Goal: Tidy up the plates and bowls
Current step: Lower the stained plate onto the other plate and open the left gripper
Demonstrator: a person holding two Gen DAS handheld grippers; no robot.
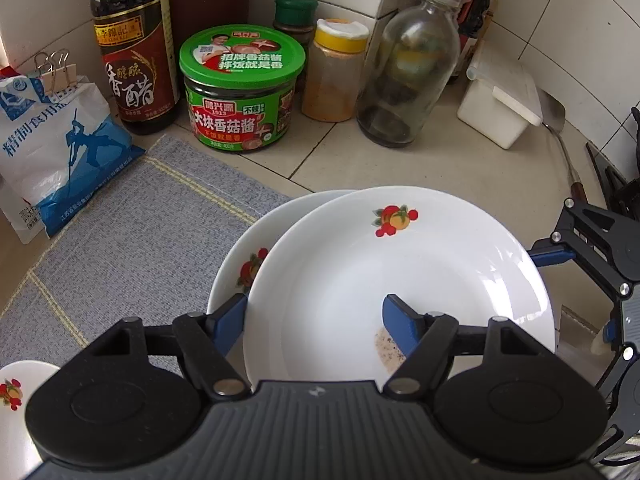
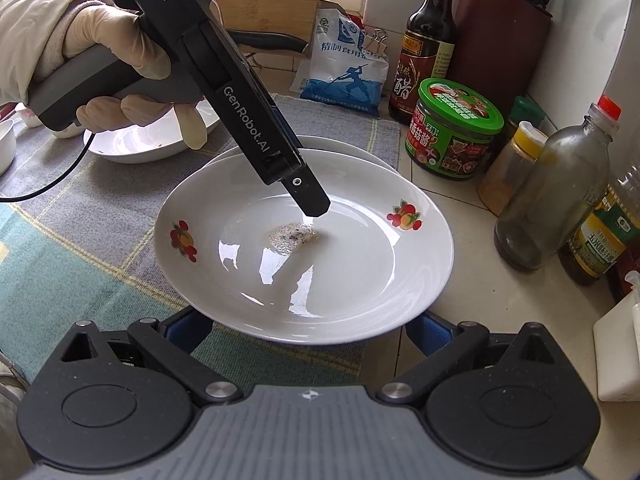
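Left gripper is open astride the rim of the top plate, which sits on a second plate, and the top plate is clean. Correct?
Not quite: the top plate is not clean; a speckled smear of residue sits in its middle, as the right wrist view shows. The rest holds: the left gripper is open astride its rim, over the second plate.

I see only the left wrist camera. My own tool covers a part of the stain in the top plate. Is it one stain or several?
Observer: One. The stain is a single speckled patch at the middle of the top plate.
Operator: Of the right tool I see only one finger. Is it open?
Observer: Yes. The right tool is open, with its fingers wide apart at the plate's near rim. I cannot tell whether they touch it.
Operator: Is any dish outside my picture?
Observer: A white bowl stands on the cloth, behind the gloved hand that holds the left tool.
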